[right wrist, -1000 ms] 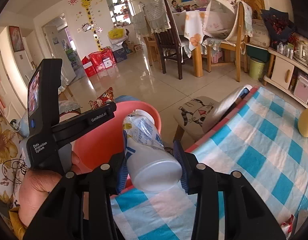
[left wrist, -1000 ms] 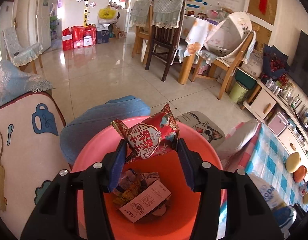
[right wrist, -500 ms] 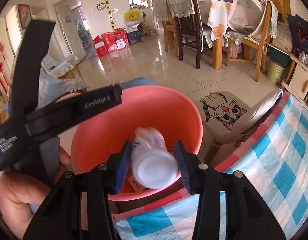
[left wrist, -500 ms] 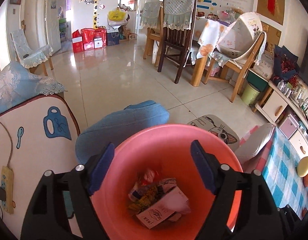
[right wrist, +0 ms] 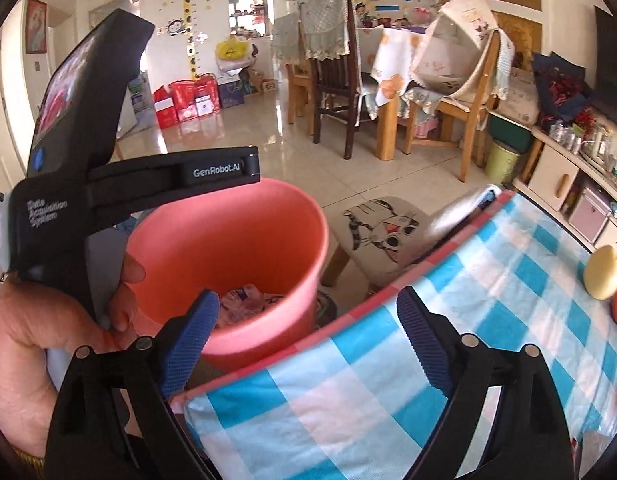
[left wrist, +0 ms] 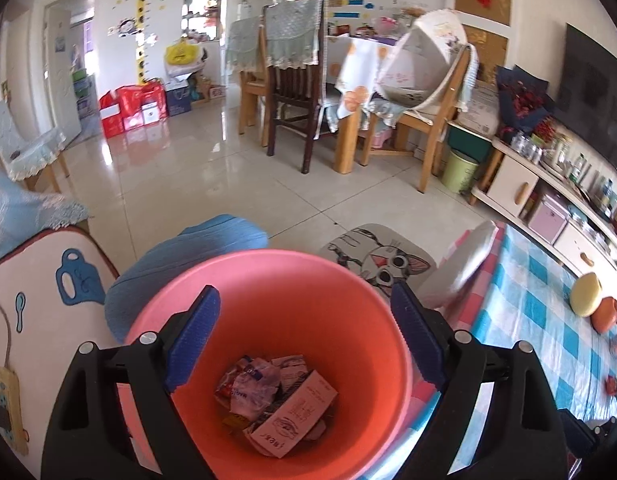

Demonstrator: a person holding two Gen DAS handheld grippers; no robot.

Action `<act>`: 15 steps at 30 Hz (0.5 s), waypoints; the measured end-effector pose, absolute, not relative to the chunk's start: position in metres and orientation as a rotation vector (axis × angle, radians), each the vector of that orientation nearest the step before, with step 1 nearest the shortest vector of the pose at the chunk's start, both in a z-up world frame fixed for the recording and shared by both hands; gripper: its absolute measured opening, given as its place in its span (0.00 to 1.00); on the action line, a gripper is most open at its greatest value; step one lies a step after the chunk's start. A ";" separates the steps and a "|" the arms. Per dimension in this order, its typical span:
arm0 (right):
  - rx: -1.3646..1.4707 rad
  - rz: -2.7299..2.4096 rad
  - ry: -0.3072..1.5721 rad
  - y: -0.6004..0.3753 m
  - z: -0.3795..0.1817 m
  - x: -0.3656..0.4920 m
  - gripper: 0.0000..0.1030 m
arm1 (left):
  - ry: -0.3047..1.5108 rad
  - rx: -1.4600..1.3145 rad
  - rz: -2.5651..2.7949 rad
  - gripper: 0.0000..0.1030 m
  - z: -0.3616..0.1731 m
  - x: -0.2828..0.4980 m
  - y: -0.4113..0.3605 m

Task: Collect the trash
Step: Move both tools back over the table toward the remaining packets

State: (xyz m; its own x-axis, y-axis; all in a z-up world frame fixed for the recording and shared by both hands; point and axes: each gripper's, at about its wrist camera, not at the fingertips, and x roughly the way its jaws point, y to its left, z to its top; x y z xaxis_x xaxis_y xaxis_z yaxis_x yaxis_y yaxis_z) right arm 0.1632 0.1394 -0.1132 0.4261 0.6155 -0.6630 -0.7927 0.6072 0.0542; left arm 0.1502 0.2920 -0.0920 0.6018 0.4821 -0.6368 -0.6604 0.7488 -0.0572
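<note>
A pink plastic bucket (left wrist: 244, 276) stands on the floor beside the table. Inside lie a clear plastic bottle (left wrist: 252, 386), a pink carton (left wrist: 294, 416) and several crumpled wrappers. My left gripper (left wrist: 304, 332) hangs open above the bucket's mouth with nothing between its blue fingers (left wrist: 192, 336). In the right wrist view the bucket (right wrist: 236, 240) sits just past the table edge, the bottle (right wrist: 244, 298) showing inside. My right gripper (right wrist: 308, 338) is open and empty over the table's near edge. A hand (right wrist: 48, 316) holds the left gripper's black body (right wrist: 120, 188) at the left.
A blue-and-white checked tablecloth (right wrist: 468, 320) covers the table, with a yellow round object (right wrist: 602, 272) and an orange one beside it at the far right. A stool with a cat cushion (right wrist: 382, 232) and a blue cushioned seat (left wrist: 196, 248) stand by the bucket. Dining chairs (left wrist: 296, 92) stand farther off.
The left gripper opened and dropped a red snack bag into the bucket. The right gripper carried the bottle over the bucket, opened, and the bottle now lies inside.
</note>
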 end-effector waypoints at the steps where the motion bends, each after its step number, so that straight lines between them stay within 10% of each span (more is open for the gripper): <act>1: -0.281 0.882 0.696 0.132 -0.112 0.163 0.87 | 0.639 -0.291 0.657 0.85 -0.091 0.154 0.285; 15: -0.205 0.722 0.699 0.020 -0.108 0.165 0.89 | 0.645 -0.126 0.495 0.90 -0.088 0.191 0.185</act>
